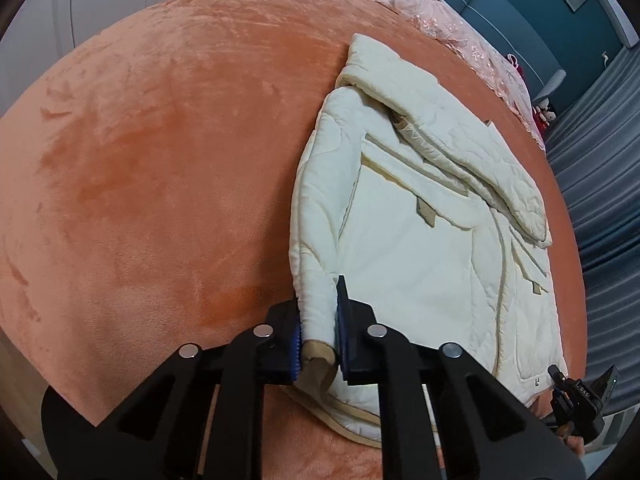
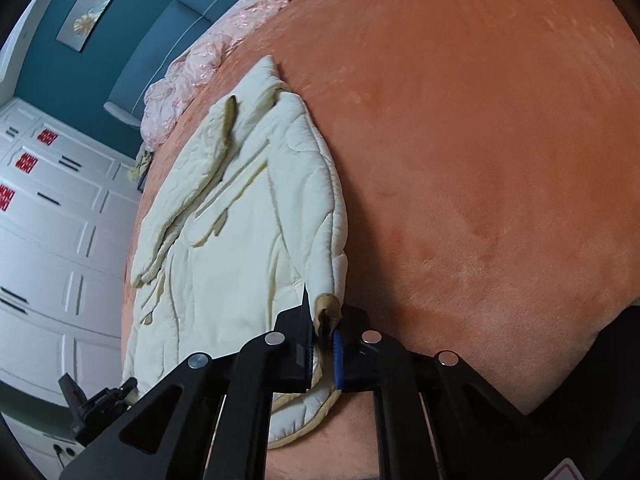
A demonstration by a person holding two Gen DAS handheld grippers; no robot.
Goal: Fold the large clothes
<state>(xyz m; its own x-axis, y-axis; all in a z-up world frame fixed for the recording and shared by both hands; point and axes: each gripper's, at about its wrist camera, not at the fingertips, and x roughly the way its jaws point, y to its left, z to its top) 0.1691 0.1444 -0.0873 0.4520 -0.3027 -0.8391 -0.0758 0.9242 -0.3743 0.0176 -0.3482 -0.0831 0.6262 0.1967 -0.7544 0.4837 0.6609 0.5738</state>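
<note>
A: Where's the garment?

B: Cream quilted jacket [image 1: 420, 240], flat on orange plush blanket [image 1: 160, 160], center-right of left wrist view. Far sleeve already lies folded across the front.

A: Tongs?

B: Left gripper [image 1: 320, 312] clenched on near sleeve [image 1: 316, 260] at the cuff. Prob. so it can be laid inward over the body. Right gripper [image 2: 325, 322] pinches tan trim [image 2: 326, 308], bottom center of its view.

A: Unclear bits?

B: Can't tell if that trim is cuff or hem corner. Hem's lower edge is hidden behind both frames. Pink lace bedding [image 1: 460, 28] is cut off upper right.
</note>
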